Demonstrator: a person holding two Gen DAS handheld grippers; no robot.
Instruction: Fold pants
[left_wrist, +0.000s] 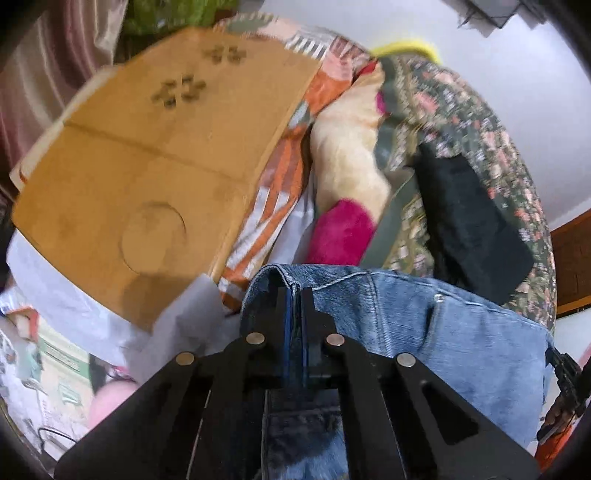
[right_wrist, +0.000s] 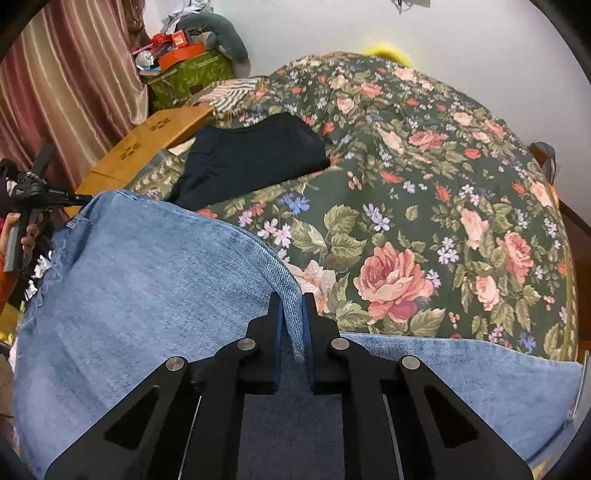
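Observation:
Light blue denim jeans hang from both grippers over a floral bedspread. My left gripper is shut on a seamed edge of the jeans, near a rivet and pocket. My right gripper is shut on a folded edge of the same jeans, which spread left and below it. The left gripper and the hand holding it show at the left edge of the right wrist view. The right gripper shows at the right edge of the left wrist view.
A folded black garment lies on the bedspread. A wooden lap table rests to the left, by a cream and pink plush toy. Striped curtains and a cluttered green box stand behind.

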